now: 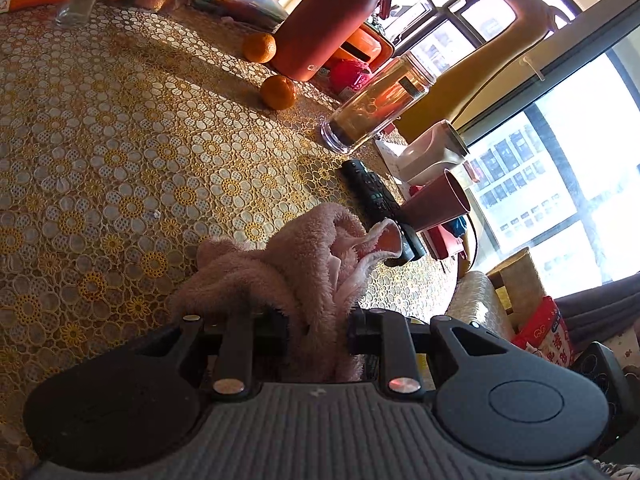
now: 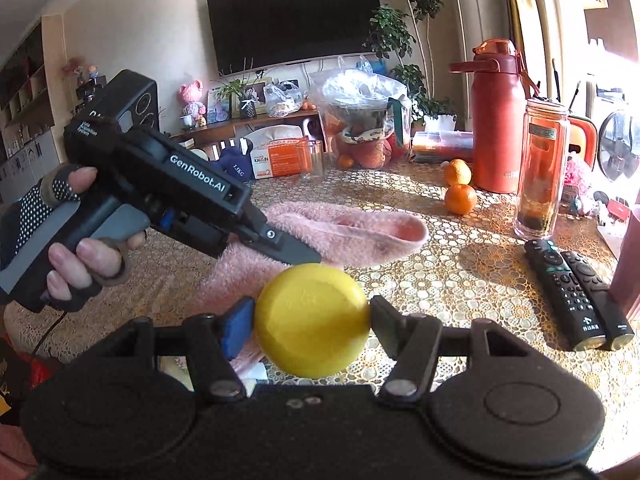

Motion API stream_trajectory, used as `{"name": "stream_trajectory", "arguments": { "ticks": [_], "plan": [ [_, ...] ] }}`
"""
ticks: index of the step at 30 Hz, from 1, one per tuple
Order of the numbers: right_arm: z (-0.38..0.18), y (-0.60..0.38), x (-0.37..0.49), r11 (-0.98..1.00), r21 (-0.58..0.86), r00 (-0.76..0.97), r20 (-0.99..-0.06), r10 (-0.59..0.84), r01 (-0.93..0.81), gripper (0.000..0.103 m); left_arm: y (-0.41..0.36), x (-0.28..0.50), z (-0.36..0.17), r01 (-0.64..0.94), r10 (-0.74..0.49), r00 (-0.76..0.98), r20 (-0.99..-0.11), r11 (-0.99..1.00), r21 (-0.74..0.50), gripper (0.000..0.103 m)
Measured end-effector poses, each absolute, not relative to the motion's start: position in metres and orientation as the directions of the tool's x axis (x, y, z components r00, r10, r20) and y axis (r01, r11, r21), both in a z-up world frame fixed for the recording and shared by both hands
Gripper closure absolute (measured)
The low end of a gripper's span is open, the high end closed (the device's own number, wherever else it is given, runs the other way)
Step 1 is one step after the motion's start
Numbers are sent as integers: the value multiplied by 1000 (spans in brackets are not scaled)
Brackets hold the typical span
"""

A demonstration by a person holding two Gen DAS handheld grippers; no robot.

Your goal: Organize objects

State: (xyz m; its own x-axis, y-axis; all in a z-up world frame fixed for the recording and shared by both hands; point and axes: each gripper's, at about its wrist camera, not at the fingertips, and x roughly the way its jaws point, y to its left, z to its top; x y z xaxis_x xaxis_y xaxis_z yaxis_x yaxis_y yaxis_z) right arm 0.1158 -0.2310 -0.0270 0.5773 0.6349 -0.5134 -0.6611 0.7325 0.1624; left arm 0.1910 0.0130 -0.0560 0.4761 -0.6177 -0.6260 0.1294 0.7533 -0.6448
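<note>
A fluffy pink sock [image 1: 280,264] lies bunched on the lace-covered table [image 1: 120,140], and my left gripper [image 1: 318,332] is shut on its near end. In the right wrist view a gloved hand holds that left gripper [image 2: 296,254] low over the same pink sock [image 2: 352,232], whose open cuff points right. My right gripper [image 2: 310,316] is shut on a round yellow ball [image 2: 312,320], with a blue pad on its left side and a black finger on its right. The ball hangs just above the table in front of the sock.
Two oranges [image 2: 460,188] sit beside a tall red flask [image 2: 498,120] and a clear glass bottle [image 2: 542,168]. Two black remotes [image 2: 572,292] lie at the right. A red cup [image 1: 436,204], an empty glass [image 2: 312,160] and bags of fruit crowd the table's far side.
</note>
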Motion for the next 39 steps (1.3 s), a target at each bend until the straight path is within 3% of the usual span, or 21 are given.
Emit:
{"name": "stream_trajectory", "arguments": {
  "ticks": [4,10,20,27,39],
  "plan": [
    [-30,-232,110,744,163,583,-523,622,-648,41,20,187,-64,102,-601,472,-645,764,-638,79],
    [-32,-224,94,709,33,589,-530,610,-705,41,34,177,-74,54,-565,467,-680,786,-616,79],
    [-37,-202,62,573,-263,617,-504,604,-776,41,20,158,-16,203,-666,476,-574,719,-665,79],
    [-37,-201,64,563,-268,613,-500,612,-782,41,-27,159,-4,323,-709,405,-577,701,-636,79],
    [-37,-205,66,561,-256,605,-498,622,-787,41,-5,180,-36,211,-654,432,-621,743,-635,79]
  ]
}}
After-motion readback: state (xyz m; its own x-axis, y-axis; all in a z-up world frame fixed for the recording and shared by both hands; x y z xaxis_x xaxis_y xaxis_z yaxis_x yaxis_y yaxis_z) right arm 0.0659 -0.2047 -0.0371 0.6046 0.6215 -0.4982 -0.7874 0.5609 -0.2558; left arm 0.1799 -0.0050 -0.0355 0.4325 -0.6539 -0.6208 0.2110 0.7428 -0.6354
